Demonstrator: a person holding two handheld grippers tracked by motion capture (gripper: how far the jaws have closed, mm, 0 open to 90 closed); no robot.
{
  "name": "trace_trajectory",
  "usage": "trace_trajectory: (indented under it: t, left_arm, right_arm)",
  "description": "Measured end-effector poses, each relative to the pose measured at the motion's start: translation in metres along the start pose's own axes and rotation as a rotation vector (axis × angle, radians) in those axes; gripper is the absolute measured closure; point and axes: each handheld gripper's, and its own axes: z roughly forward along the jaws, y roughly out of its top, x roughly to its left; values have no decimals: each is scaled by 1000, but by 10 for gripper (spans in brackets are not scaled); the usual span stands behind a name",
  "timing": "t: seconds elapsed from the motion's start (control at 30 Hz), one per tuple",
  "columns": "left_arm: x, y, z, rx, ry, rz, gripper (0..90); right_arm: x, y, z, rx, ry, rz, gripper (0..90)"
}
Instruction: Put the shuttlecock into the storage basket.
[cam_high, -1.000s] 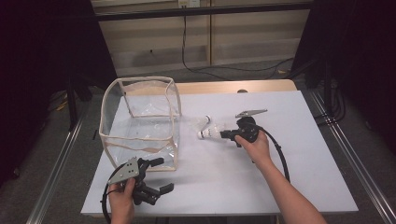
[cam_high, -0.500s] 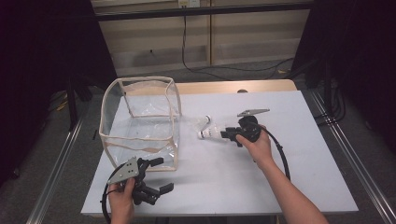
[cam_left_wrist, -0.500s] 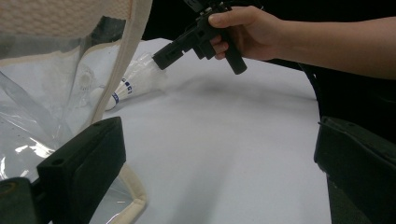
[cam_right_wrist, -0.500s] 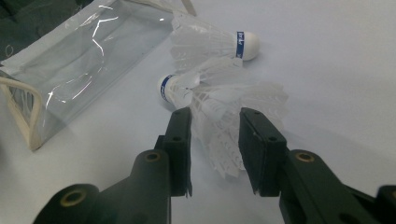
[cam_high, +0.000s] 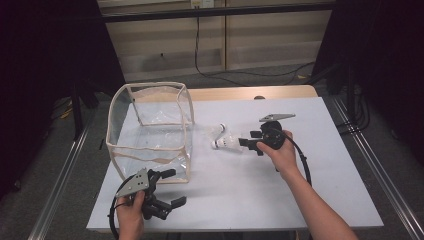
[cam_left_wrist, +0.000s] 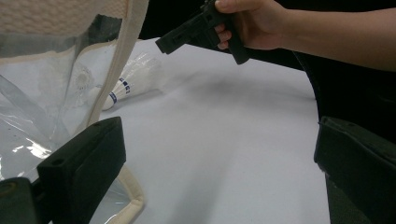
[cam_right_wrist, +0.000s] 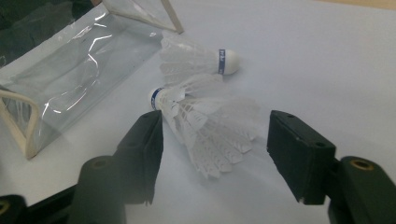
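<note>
While both shuttlecocks (cam_right_wrist: 205, 126) lie beside the clear bag (cam_high: 150, 132), our right gripper (cam_right_wrist: 215, 154) has just opened around one; our left gripper (cam_high: 167, 187) waits wide, bagging undone.

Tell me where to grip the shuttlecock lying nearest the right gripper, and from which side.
Grip the nearer shuttlecock low on its feather skirt near the cork, probably coming from the flared end as the right gripper now faces. It lies on its side, skirt between the open fingers, which have just been opening.
</note>
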Motion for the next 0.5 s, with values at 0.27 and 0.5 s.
trace_trajectory:
  t: [0.27, 0.5]
  left_arm:
    - [0, 0, 0, -3, -2, -3, 24]
    - [0, 0, -2, -7, 5, -3, 23]
  right_arm:
    - [2, 9, -7, 1, -14, -16, 204]
    - [8, 19, -7, -6, -26, -33, 181]
